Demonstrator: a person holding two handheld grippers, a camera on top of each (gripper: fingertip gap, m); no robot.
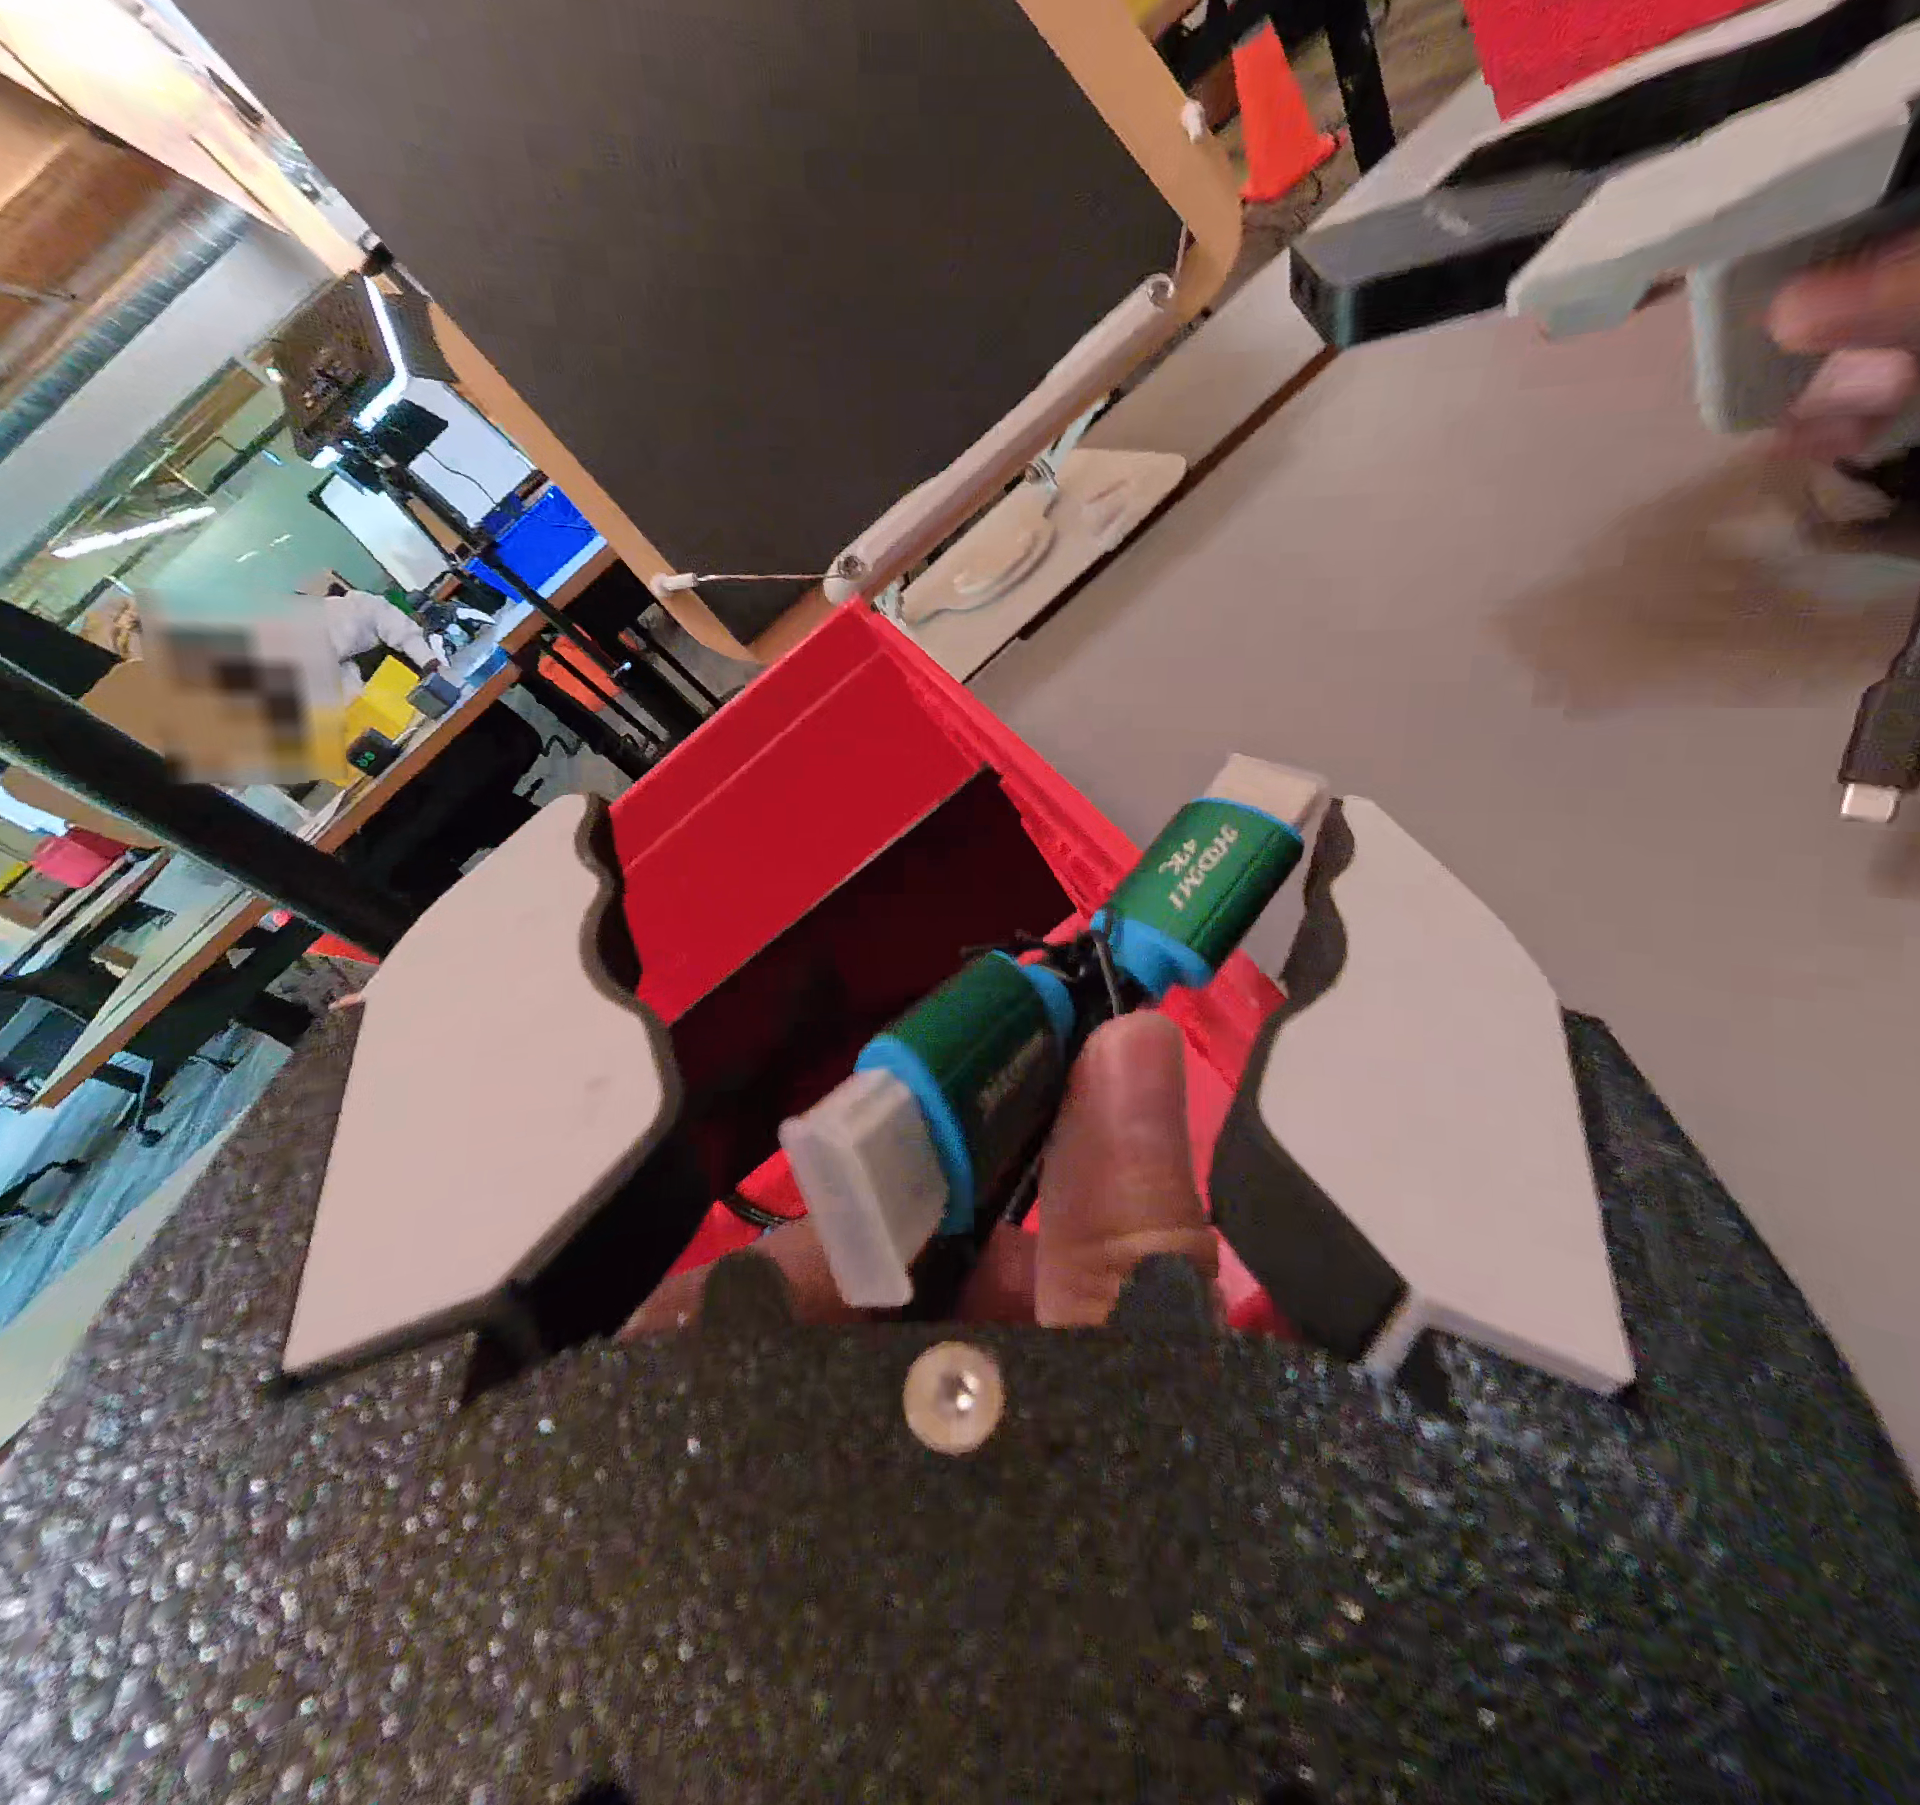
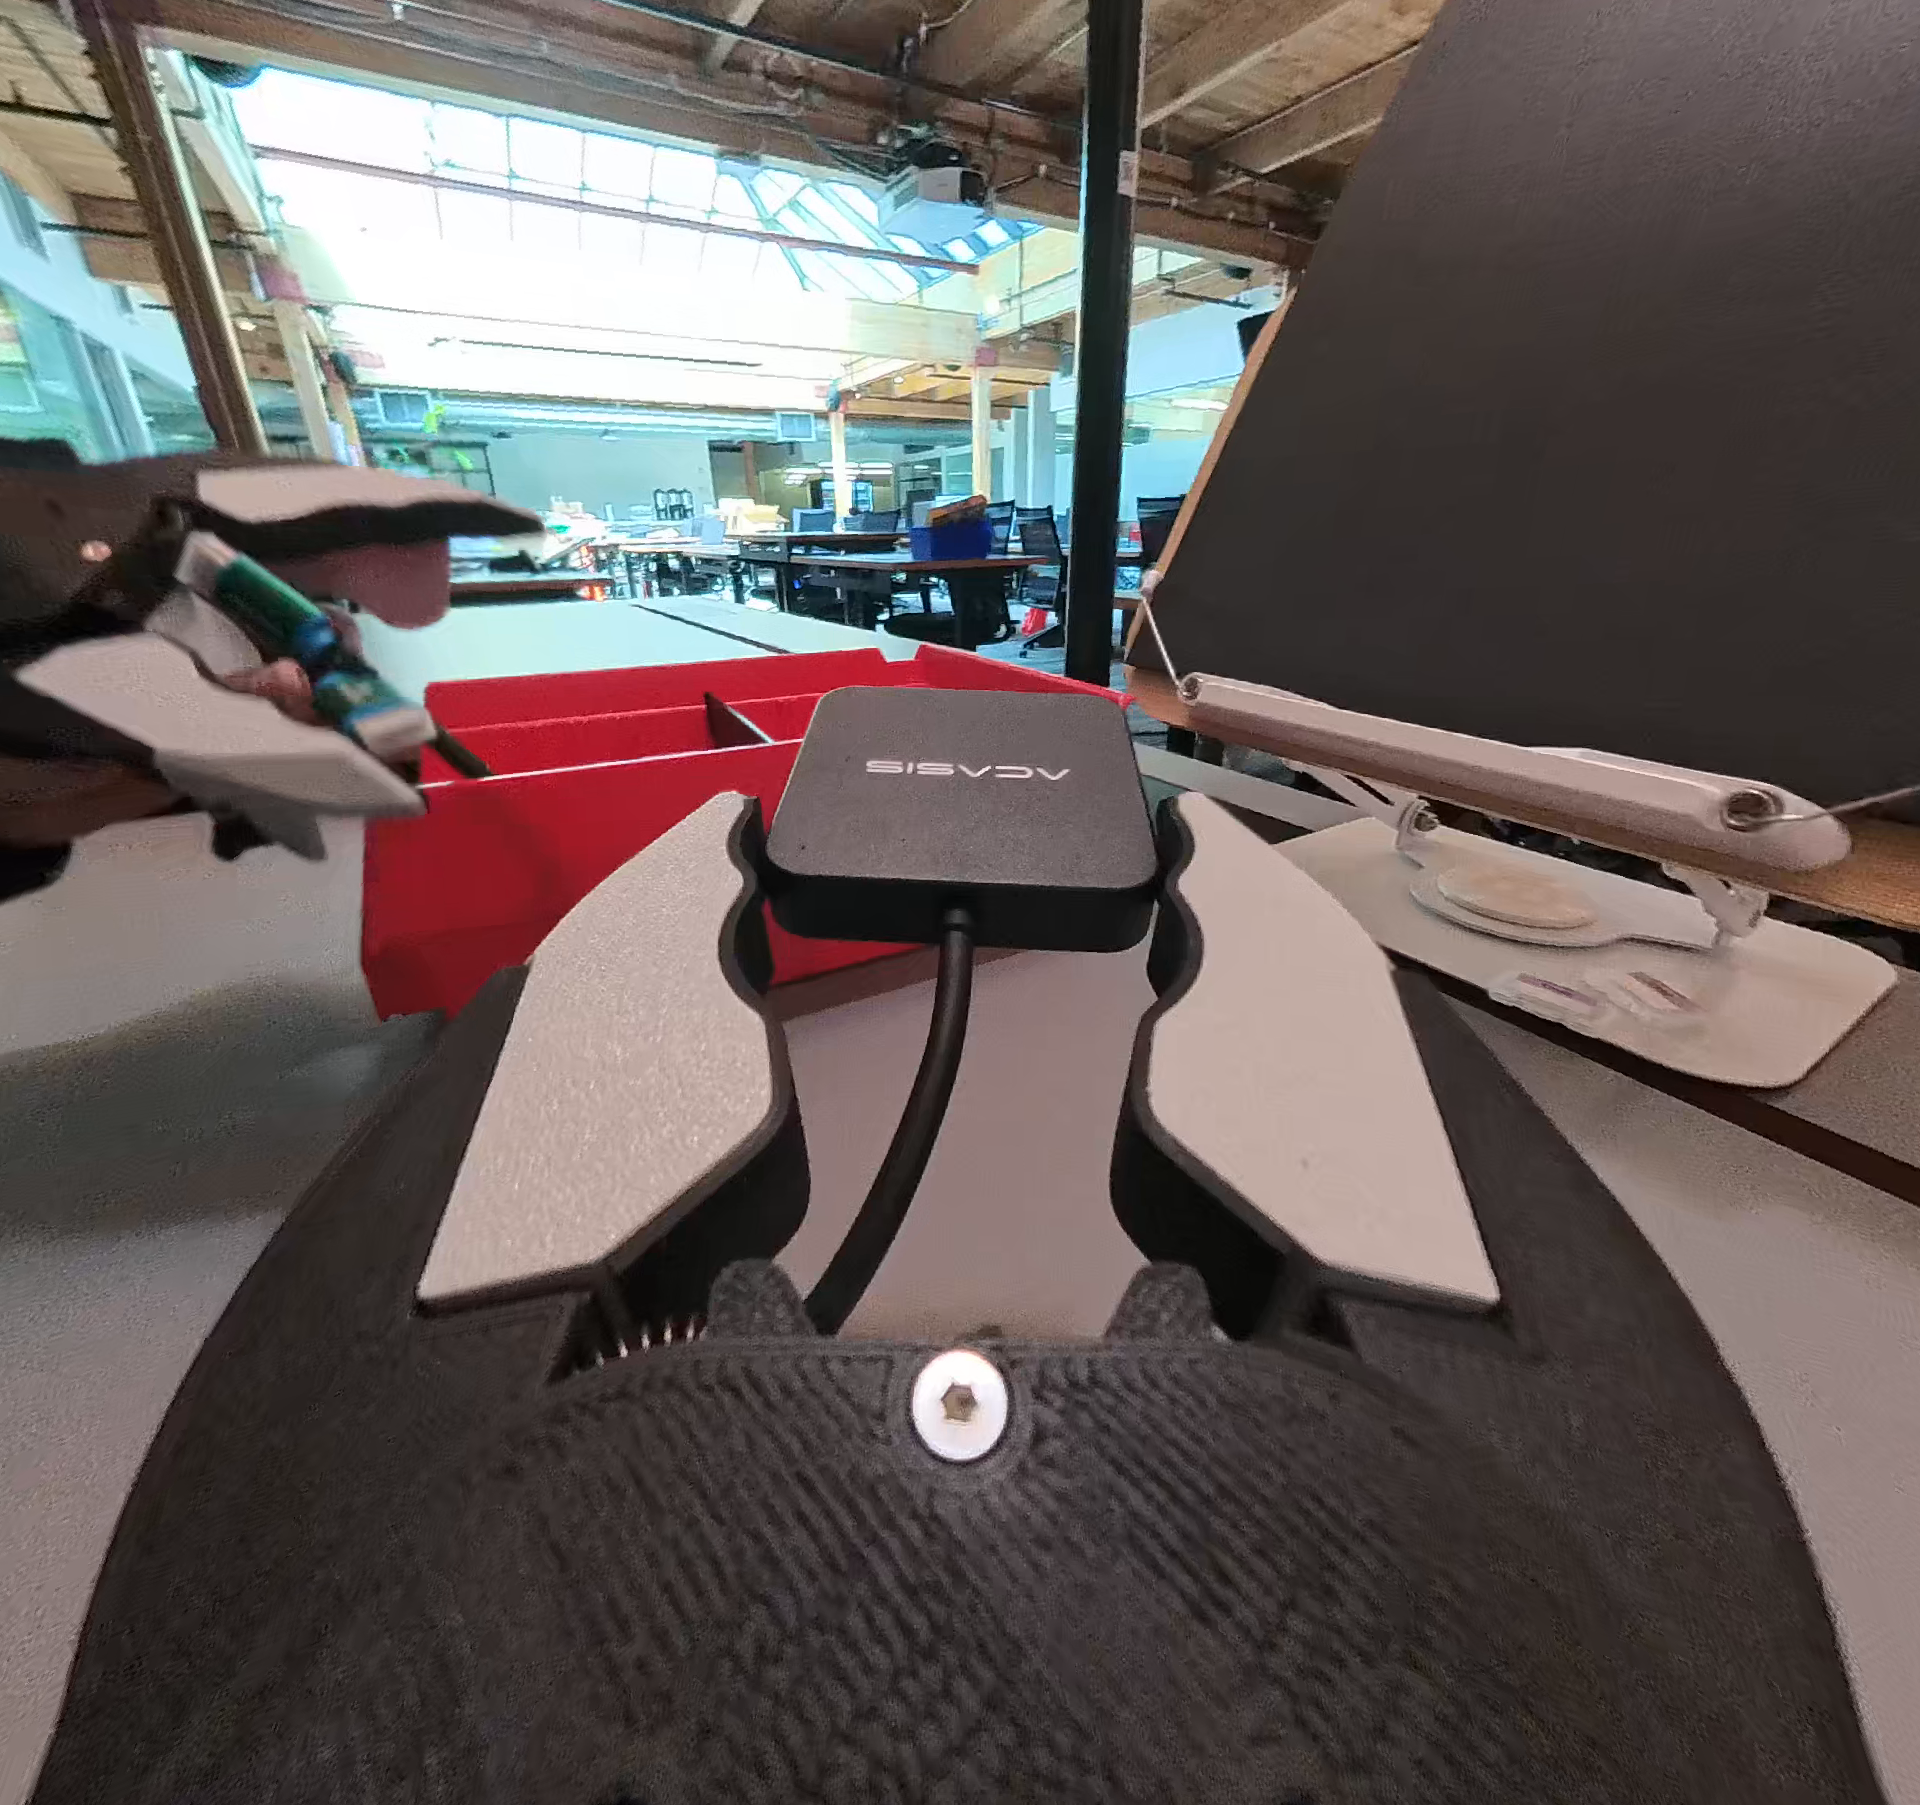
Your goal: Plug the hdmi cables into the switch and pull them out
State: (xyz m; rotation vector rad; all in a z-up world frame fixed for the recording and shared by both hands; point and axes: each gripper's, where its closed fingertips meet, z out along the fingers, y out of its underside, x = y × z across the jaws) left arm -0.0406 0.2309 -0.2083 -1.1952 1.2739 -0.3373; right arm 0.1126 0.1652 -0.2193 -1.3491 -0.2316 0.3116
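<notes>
Two grippers up; switch gripped, cables loose.
We see right gripper point(image 2: 961, 856) clamped on black switch point(image 2: 961, 810) at frame centre; left gripper point(image 1: 966, 934) spread wide, green HDMI plugs point(image 1: 1195, 888) between its fingers, pinched by a bare finger point(image 1: 1122, 1163) above red bin point(image 1: 821, 820).

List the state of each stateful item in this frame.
switch: clamped in right gripper, nothing visibly plugged into it.
green HDMI plugs: capped, unplugged, held by a finger between the open left gripper fingers.
red bin: open-topped, on the table.
</notes>
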